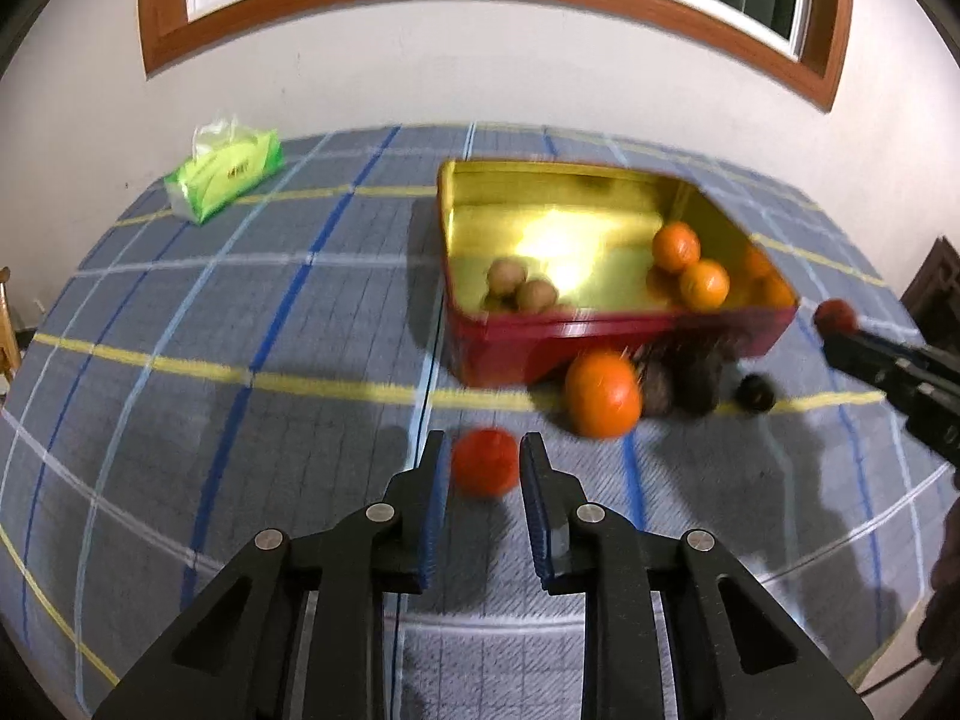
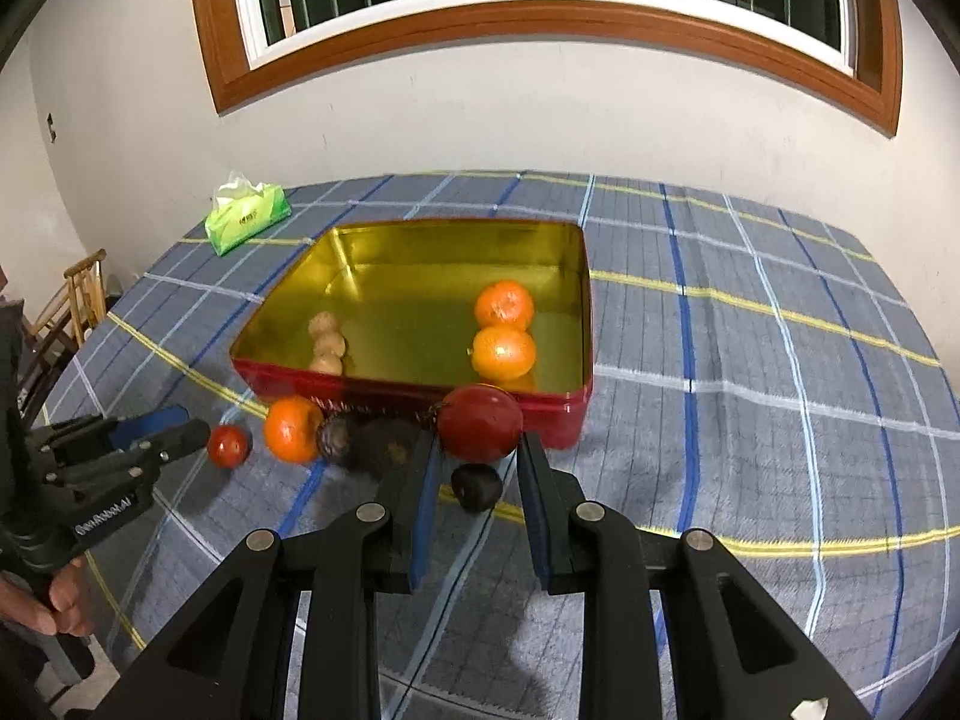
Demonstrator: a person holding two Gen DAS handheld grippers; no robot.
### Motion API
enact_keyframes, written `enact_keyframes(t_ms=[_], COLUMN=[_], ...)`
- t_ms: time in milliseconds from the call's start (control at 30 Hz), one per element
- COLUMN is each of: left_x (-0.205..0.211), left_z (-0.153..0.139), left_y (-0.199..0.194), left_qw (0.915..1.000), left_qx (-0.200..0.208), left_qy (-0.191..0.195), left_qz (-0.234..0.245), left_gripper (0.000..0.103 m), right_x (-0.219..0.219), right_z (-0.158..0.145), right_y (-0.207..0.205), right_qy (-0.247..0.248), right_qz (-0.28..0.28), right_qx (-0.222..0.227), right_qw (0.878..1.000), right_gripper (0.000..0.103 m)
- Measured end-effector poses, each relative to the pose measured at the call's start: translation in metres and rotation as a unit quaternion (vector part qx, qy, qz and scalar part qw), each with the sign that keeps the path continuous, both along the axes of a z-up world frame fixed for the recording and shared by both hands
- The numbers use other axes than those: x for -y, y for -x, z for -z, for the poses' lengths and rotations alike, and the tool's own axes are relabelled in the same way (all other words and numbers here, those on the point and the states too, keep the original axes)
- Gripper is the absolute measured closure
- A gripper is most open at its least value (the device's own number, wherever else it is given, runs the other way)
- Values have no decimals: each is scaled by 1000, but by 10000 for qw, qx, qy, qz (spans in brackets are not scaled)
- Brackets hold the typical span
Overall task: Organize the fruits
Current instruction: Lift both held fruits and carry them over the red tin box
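left gripper (image 1: 483, 457): clamped on a small red fruit (image 1: 485, 461), which sits right between the tips, low over the checked tablecloth (image 1: 240, 312). The left wrist view is kinda smeared, so I can't tell if it's lifted or touching the cloth.
right gripper (image 2: 476, 449): clamped on a bigger dark-red fruit (image 2: 479, 423), held just in front of the tin's near wall.
key relation: the red tin (image 2: 414, 387) lies ahead of both tools, straight ahead for the right one, ahead and to the right for the left. The right hand is nearer, so I'd guess it drops first.
in the tin: two oranges (image 2: 504, 330) on the right, a little row of brown fruits (image 2: 327, 342) on the left.
still on the cloth: a loose orange (image 2: 292, 428), some dark spiky fruits (image 2: 360, 441), and a small dark one (image 2: 477, 487) under the right gripper.
off to the side: tissue pack (image 2: 247, 219), well apart.
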State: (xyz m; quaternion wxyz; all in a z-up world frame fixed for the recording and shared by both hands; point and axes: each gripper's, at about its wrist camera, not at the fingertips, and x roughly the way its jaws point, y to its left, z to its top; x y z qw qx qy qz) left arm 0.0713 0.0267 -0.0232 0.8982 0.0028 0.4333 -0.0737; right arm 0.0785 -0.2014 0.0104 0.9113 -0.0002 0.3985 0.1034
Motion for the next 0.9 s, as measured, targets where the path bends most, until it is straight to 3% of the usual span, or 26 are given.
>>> enact_keyframes(t_ms=[167,333,667,900], left_x=[-2,9,17,15], left_z=[13,16,21,19], left_y=[2,-2,-11,-12], left_qw=[9998,9999,9997,9998], left_qx=[-91,-102,-18,-16], left_qy=[150,24,-224,-183], left_qz=[-69,-8,-29,-30], left_gripper=[73,65,71,72], right_x=[4,5,7,6], right_z=[7,13,17,17], right_y=[2,2,-3,-3], right_qy=[-25,-43,-38,-14], right_qz=[60,77,116,104], right_qx=[-81,-142,-200,-189], right_qw=[9999,9999,9997,9998], right_gripper=[79,79,79,79])
